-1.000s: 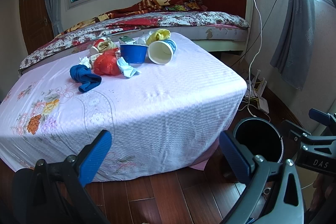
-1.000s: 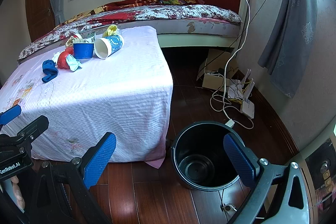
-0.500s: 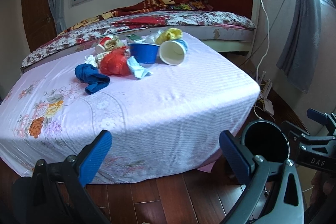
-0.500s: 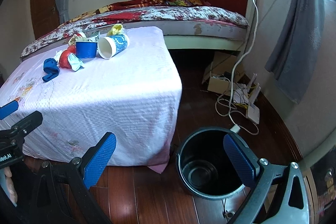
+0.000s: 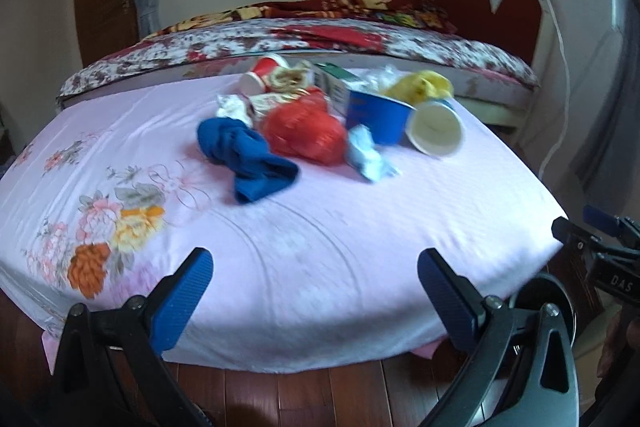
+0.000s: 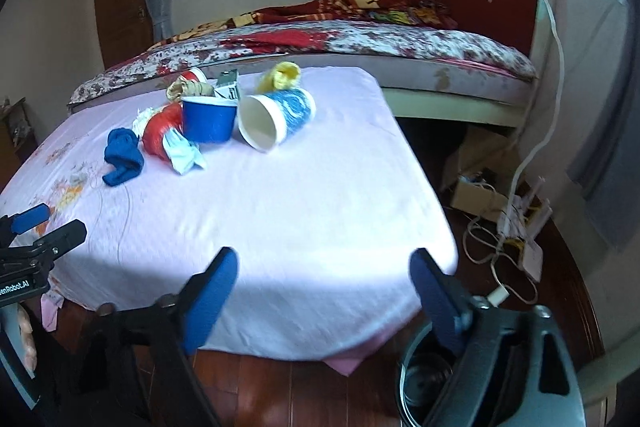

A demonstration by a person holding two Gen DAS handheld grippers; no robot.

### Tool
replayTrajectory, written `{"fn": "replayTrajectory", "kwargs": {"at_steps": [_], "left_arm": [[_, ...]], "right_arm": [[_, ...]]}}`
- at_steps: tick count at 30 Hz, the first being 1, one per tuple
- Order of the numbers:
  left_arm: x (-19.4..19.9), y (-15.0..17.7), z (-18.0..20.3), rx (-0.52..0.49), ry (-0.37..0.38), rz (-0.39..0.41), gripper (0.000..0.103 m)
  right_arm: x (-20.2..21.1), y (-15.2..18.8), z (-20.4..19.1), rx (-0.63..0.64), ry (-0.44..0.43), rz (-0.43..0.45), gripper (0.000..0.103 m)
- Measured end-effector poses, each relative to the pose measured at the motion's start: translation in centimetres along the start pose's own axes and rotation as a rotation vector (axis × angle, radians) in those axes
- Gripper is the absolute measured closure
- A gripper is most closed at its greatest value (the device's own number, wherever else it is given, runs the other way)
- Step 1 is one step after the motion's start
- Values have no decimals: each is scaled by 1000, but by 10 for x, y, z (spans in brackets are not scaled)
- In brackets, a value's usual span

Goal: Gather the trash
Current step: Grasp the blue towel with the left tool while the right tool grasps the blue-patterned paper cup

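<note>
Trash (image 5: 316, 123) lies heaped at the far side of the pink-sheeted table (image 5: 340, 227), well apart from both your grippers. Your left gripper (image 5: 314, 297) is spread and empty; your right gripper (image 6: 324, 293) is closing with nothing between its jaws. The tipped cup (image 6: 276, 121) may roll if you nudge it, and a loose pinch could drop scraps short of the bin (image 6: 424, 375) on the floor.

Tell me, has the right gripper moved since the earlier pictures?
Yes. The right gripper has come forward over the table; the bin now sits low behind it. Its jaws are closing, empty.
</note>
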State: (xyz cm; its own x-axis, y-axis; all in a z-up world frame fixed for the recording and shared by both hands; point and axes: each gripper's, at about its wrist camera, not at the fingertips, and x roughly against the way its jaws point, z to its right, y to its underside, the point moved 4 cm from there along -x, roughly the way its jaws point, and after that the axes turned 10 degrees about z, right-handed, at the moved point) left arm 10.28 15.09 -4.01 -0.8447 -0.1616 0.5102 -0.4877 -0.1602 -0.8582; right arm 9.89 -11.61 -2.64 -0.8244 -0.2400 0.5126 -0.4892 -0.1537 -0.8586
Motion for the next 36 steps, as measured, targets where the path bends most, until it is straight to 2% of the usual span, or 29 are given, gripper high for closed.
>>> {"fn": "replayTrajectory", "kwargs": {"at_steps": [6, 10, 14, 16, 20, 23, 24, 26, 28, 29, 31, 36], "left_arm": [[-40, -15, -24, 39, -29, -14, 1], [-65, -27, -37, 60, -54, -8, 7], [-88, -36, -45, 74, -66, -11, 12], [-101, -38, -49, 79, -76, -25, 17], [-119, -40, -62, 101, -89, -60, 25], [-128, -38, -73, 119, -90, -84, 35], [-131, -37, -77, 122, -89, -94, 41], [-134, -37, -81, 128, -80, -107, 54], [-135, -36, -83, 128, -66, -114, 79], [-135, -36, -83, 129, -58, -114, 84], [-129, -35, -83, 122, -50, -106, 90], [-107, -32, -76, 87, -36, -77, 92]], "right_arm": [[-57, -35, -19, 22, -19, 12, 20], [-101, -51, -28, 12, -20, -17, 29], [-138, -58, -38, 16, -15, -49, 34], [-150, -61, -40, 21, -9, -60, 35], [-167, -62, -36, 2, -13, -79, 47], [-175, -65, -31, -25, -25, -85, 57], [-177, -66, -31, -30, -28, -86, 59], [-179, -66, -28, -41, -33, -89, 74], [-180, -65, -25, -56, -43, -89, 86], [-179, -64, -24, -61, -47, -91, 91], [-177, -63, -22, -67, -55, -92, 97], [-160, -62, -17, -36, -43, -81, 98]]}}
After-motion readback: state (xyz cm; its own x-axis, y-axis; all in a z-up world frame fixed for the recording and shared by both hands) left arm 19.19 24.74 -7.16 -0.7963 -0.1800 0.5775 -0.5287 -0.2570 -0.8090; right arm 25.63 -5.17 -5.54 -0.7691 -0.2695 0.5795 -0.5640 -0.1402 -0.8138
